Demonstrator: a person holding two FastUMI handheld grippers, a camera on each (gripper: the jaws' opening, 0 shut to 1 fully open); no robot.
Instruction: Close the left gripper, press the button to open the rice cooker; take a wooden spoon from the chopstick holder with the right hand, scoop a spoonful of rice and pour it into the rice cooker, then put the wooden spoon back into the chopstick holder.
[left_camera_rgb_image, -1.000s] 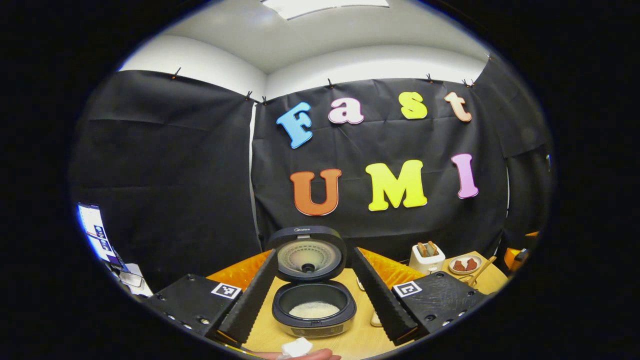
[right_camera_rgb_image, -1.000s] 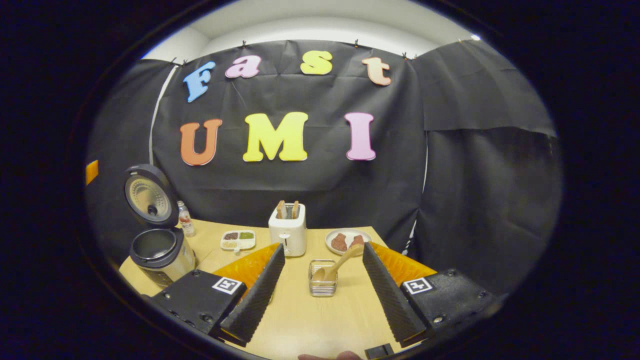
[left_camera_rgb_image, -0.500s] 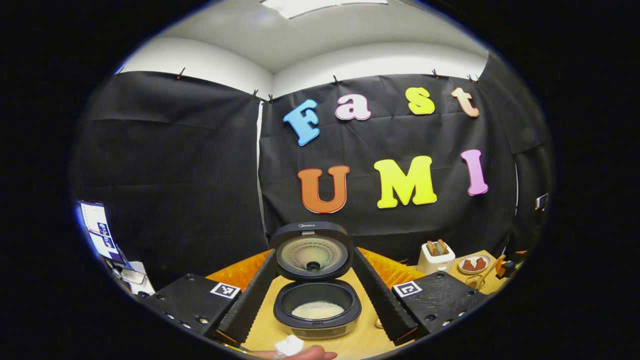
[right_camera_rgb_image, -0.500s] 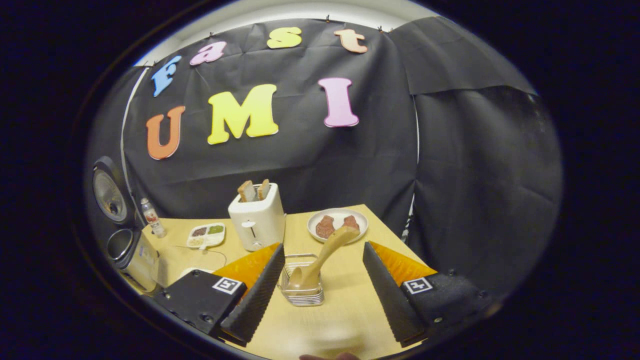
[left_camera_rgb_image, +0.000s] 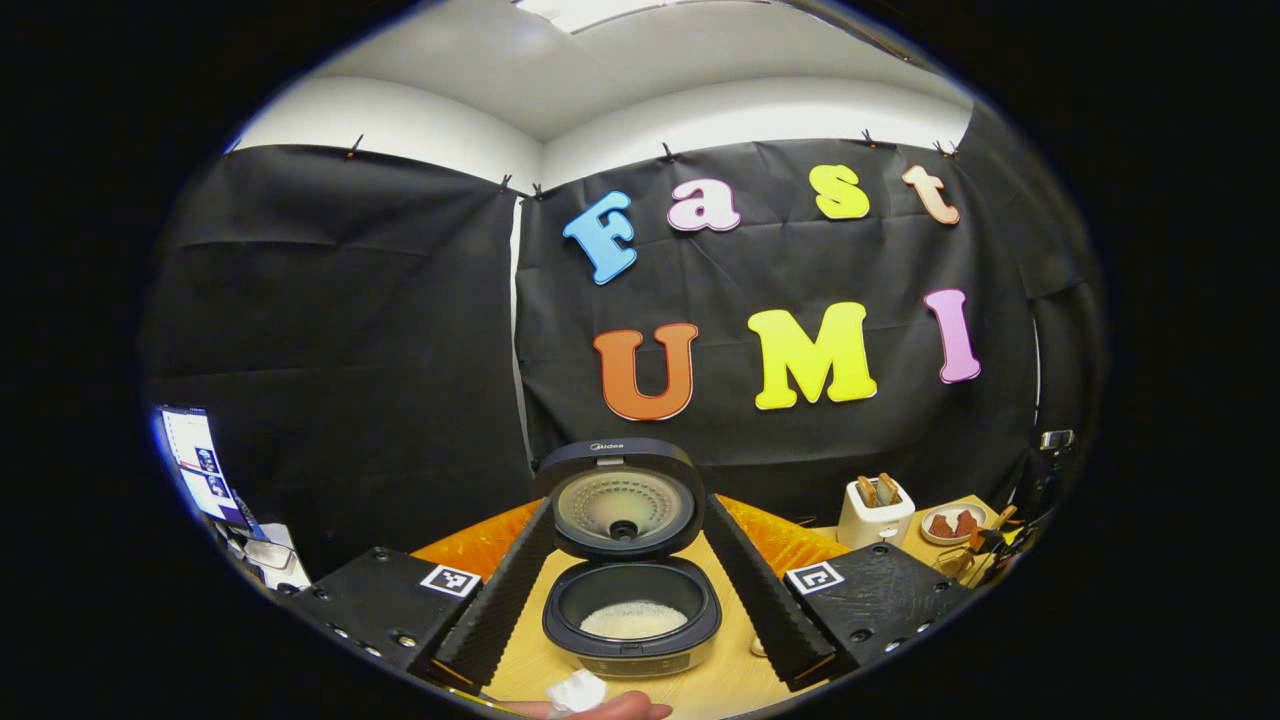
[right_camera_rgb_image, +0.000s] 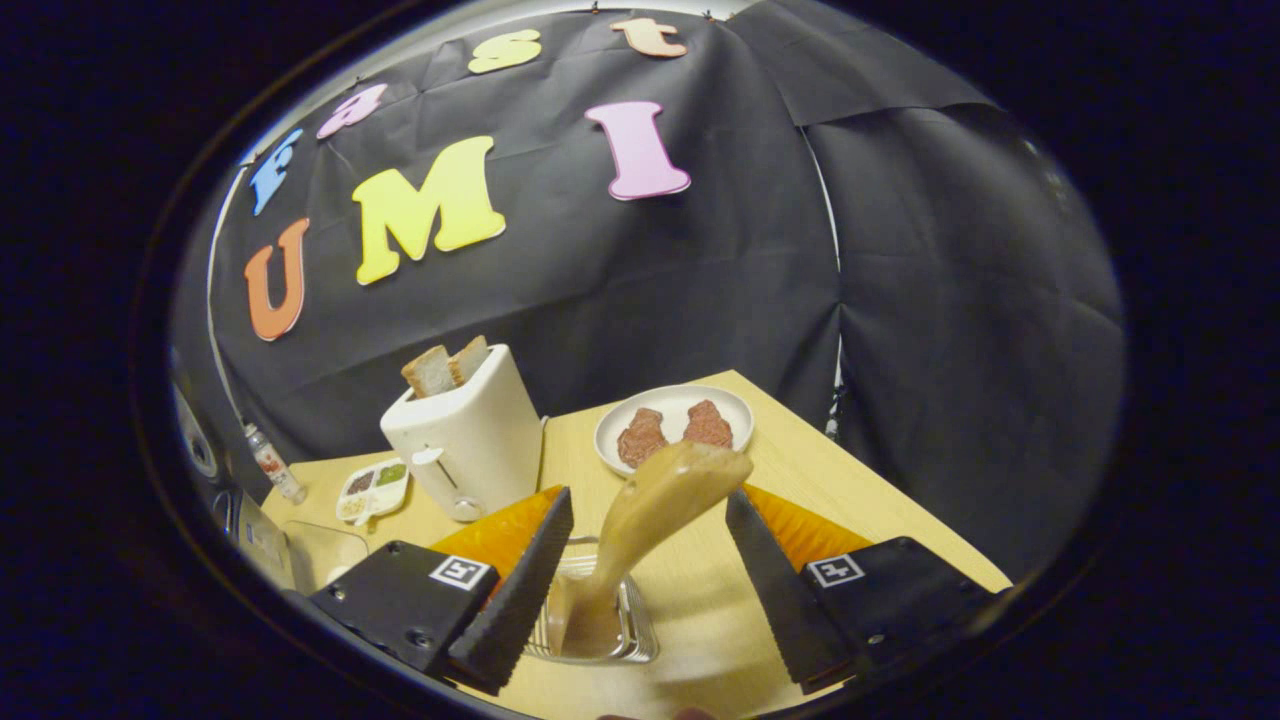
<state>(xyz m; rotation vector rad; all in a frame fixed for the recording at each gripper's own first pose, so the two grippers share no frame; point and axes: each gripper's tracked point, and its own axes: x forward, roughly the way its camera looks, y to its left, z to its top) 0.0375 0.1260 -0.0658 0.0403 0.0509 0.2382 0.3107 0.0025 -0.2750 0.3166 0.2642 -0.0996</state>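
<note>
Left gripper view: the left claw is standing open, its two ribbed black fingers spreading to either side of the rice cooker without touching it. The rice cooker is sitting on the wooden surface with its lid raised upright, and a shallow layer of white rice is lying in the bottom of the inner pot. A fingertip holding a small white piece is showing at the lower edge. Far to the right, a white toaster and a plate are standing on the same surface.

Right gripper view: the right claw is also standing open, with its fingers flanking the wooden spoon and a clear gap on each side. The wooden spoon is resting in the chopstick holder, a small wire basket sitting on the surface just ahead of the fingers; its lower end is inside the basket and its broad upper end is leaning up and to the right. Behind it, the plate is carrying two reddish-brown pieces, and the toaster is holding two slices of bread. A small divided dish and a little bottle are standing farther left.
</note>
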